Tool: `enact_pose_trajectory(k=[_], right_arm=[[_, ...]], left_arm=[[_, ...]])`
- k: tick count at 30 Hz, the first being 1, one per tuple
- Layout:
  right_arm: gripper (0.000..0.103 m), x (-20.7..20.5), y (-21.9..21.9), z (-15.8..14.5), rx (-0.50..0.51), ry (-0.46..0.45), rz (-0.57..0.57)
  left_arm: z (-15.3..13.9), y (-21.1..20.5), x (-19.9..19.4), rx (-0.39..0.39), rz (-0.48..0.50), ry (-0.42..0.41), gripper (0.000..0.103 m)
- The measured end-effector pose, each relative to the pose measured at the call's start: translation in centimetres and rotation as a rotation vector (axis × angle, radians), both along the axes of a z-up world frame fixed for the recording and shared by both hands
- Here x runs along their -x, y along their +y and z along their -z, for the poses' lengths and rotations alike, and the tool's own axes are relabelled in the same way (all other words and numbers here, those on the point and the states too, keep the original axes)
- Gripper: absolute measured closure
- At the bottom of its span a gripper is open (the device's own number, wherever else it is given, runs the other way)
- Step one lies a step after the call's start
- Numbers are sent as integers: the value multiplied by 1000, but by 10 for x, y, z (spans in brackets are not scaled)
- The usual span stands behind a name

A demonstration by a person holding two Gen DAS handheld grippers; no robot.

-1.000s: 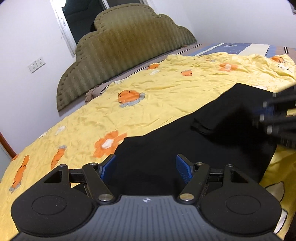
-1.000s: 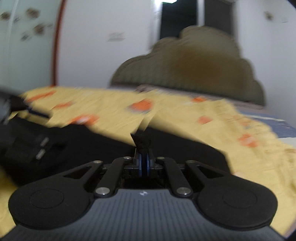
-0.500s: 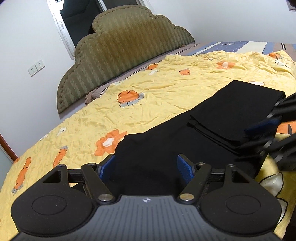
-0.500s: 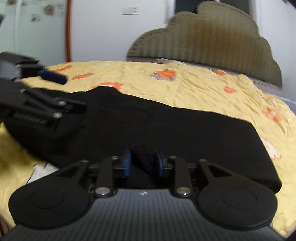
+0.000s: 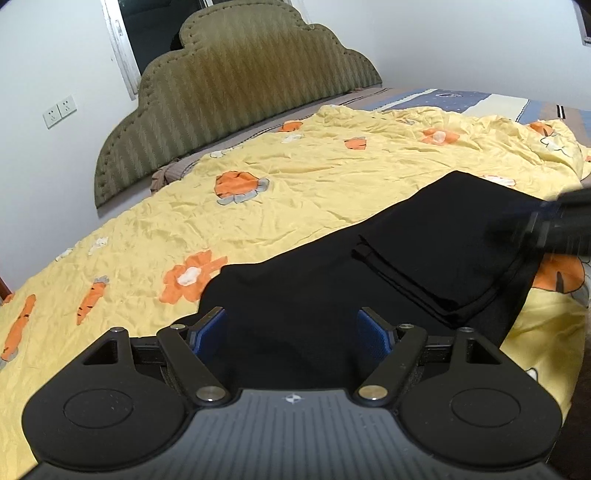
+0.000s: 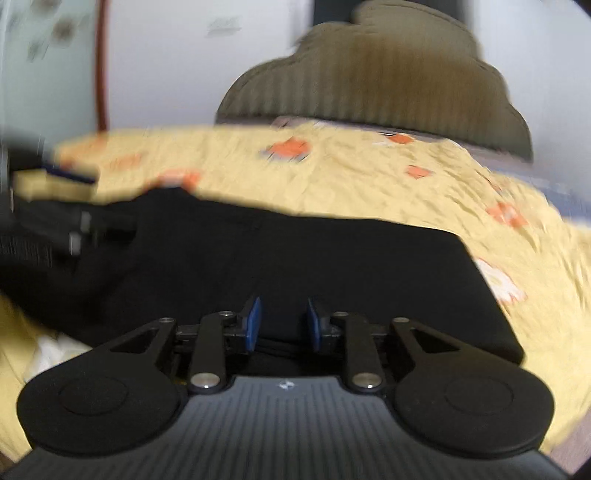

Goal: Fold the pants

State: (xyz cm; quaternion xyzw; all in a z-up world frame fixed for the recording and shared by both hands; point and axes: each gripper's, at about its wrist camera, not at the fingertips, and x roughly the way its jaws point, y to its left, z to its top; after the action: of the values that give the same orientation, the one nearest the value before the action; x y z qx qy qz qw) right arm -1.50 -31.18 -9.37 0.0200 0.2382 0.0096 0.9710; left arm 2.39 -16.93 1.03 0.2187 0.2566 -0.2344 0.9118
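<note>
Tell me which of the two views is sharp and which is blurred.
Left wrist view: sharp on the black folded pants and yellow flowered bedsheet; only the right gripper smears. Right wrist view: motion-blurred throughout, especially the olive padded headboard.

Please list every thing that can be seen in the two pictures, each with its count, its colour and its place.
pants: one pair, black, lying on the bedspread, one part folded over the rest.
bedspread: one, yellow with orange flowers and carrots, covering the bed.
headboard: one, olive green, padded, against the white wall.
striped sheet: one, blue and cream, at the far edge of the bed.
wall sockets: two, white, beside the headboard.
window: one, dark, white frame, above the headboard.
left gripper: black with blue pads, open, above the pants.
right gripper: black with blue pads, open, above the pants.
</note>
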Motion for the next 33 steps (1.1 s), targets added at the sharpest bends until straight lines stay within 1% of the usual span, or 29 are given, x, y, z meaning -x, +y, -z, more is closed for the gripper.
enact_pose_trajectory(k=[2,3,4,6,9,12,13,15,17,19,21,29,30,31,33], right_arm=[[73,13,-30,-7,-85,-74,128],[70,20,-48,-9,-116,-106,218],[70,24,-66,-8,-154,-117,288],[68,32,-106,-2,-313,-100,383],[68,43,-149,18,-575,-98,444],[68,48,-168,43,-780,-88,462],[68,48,-171,51,-843,-88,462],[70,45,-174,62,-925,-91,456],[69,41,-176,65,-964,-92,441],[63,34,-181,66,-1001,-83,415],[60,19,-184,65,-1016,-72,393],[60,-21,-188,52,-893,15,293],[65,-24,-189,51,-884,25,280],[78,-27,-191,51,-873,38,278],[88,-30,-195,53,-869,62,276]], left_arm=[[0,-4,-1,9,9,14,25],[0,-6,-2,13,14,20,25],[0,-8,-2,18,20,25,25],[-1,-14,-2,24,28,31,25],[-4,-24,-2,37,49,28,25],[-7,-35,-2,36,68,8,25],[-7,-38,-2,34,73,5,25],[-6,-45,-4,33,80,12,25],[-4,-53,-9,41,86,41,25],[-1,-59,-13,49,85,69,25],[1,-63,-15,52,83,81,25],[4,-65,-10,22,89,50,25],[4,-65,-10,22,87,49,25],[4,-64,-11,20,85,46,25],[4,-64,-12,19,83,42,25]])
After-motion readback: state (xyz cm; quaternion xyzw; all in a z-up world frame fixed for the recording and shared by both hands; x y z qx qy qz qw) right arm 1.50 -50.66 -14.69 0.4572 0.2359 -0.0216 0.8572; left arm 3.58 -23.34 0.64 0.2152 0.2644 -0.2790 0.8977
